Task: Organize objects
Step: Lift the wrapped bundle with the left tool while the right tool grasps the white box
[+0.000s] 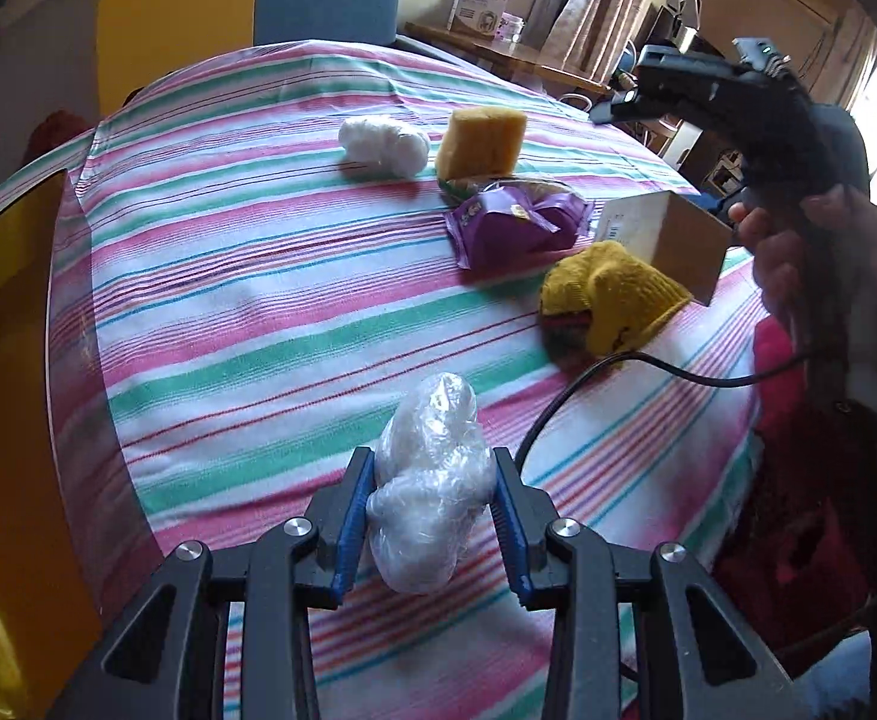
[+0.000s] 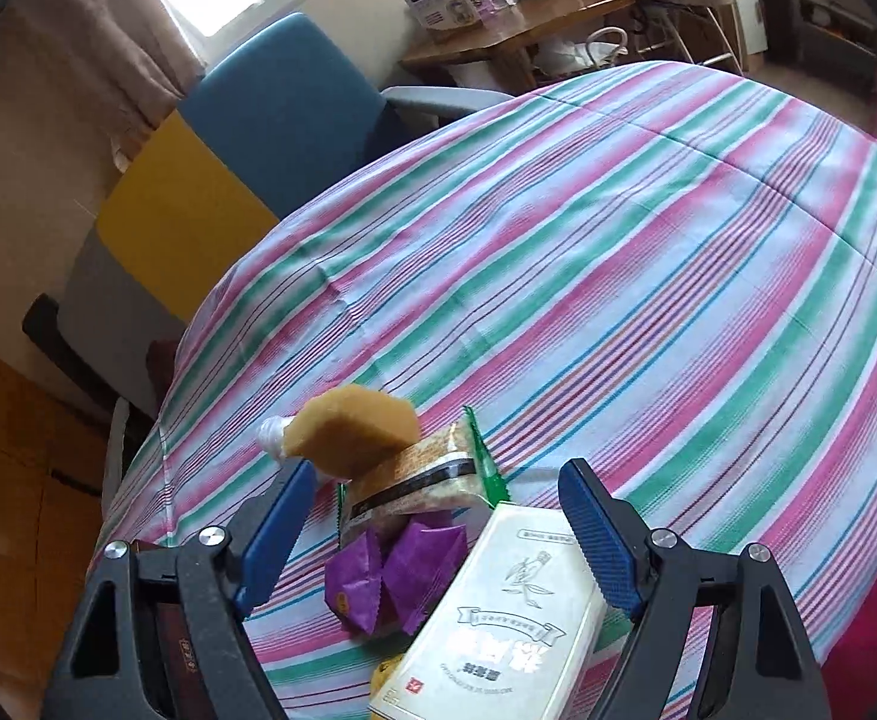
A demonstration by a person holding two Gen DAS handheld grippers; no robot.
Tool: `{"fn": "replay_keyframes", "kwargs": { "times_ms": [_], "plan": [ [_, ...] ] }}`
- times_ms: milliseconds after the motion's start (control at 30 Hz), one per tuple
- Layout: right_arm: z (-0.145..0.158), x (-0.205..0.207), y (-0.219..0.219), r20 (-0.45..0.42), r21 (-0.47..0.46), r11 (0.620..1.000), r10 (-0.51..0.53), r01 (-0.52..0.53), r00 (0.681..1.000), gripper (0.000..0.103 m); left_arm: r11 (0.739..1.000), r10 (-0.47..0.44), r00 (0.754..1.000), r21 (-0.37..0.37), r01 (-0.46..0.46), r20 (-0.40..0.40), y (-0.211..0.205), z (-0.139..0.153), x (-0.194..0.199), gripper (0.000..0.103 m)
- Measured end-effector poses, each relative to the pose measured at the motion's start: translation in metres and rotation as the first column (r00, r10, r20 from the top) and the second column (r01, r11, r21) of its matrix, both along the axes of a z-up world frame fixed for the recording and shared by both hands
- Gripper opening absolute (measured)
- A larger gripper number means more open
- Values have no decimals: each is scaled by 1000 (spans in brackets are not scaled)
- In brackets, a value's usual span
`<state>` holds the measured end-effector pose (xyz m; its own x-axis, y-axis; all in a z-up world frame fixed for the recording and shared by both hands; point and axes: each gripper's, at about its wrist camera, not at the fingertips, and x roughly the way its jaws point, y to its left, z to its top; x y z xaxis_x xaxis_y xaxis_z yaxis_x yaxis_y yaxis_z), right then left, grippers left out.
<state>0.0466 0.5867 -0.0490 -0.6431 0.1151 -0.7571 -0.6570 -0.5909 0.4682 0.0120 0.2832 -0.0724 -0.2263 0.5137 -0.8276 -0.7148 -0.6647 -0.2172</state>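
Over the striped cloth (image 1: pixel 246 300), left tool (image 1: pixel 432 516) clamps a plastic-wrapped bundle (image 1: pixel 429 492); right tool (image 2: pixel 432 534) gapes empty.

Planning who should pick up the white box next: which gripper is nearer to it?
Right. The right gripper hangs open directly over the white box. The left gripper, shut on a clear plastic bundle, is well across the striped cloth.

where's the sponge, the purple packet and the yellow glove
sponge (image 1: pixel 481 141): left wrist view, middle of its front face
purple packet (image 1: pixel 513 228): left wrist view, middle of the wrapper
yellow glove (image 1: pixel 615 291): left wrist view, middle of the knit
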Motion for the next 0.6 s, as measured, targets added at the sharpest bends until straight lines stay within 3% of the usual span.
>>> {"fn": "replay_keyframes", "kwargs": {
  "times_ms": [300,433,533,600],
  "plan": [
    [-8,9,-8,126,13,1000,-5,4,992,84,998,-10,999,59,13,-43,-18,25,12,38],
    [-1,23,-8,115,20,999,-47,45,992,86,996,-3,999,85,7,-47,-25,32,13,38],
    [-3,27,-11,177,17,997,-75,73,981,87,995,6,998,103,0,-56,-31,38,14,38],
    [-5,30,-11,173,-14,996,-87,90,981,89,994,13,998,113,-6,-56,-34,41,13,38]
  ]
}}
